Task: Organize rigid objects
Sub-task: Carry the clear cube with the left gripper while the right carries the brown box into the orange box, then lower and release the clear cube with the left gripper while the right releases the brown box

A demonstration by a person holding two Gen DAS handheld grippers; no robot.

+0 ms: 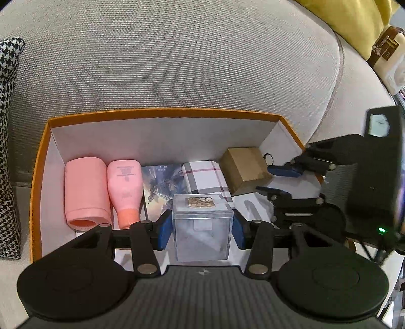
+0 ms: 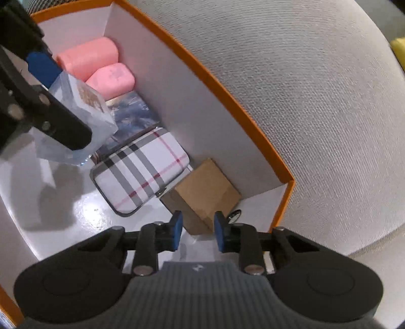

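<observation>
My left gripper (image 1: 201,229) is shut on a clear plastic cube (image 1: 202,225) and holds it above the floor of an orange-rimmed white box (image 1: 162,113). The cube also shows in the right wrist view (image 2: 76,121). Along the box's far wall lie a pink cup (image 1: 84,192), a pink bottle (image 1: 125,189), a blue picture card (image 1: 159,184), a plaid case (image 1: 206,178) and a brown cardboard box (image 1: 244,169). My right gripper (image 2: 198,231) is open and empty, its fingers on either side of a corner of the brown box (image 2: 206,196).
The box rests on a grey woven sofa (image 1: 164,55). A houndstooth cushion (image 1: 7,151) lies at the left, a yellow cushion (image 1: 354,22) at the upper right. A small dark ring (image 2: 234,215) lies in the box corner by the brown box.
</observation>
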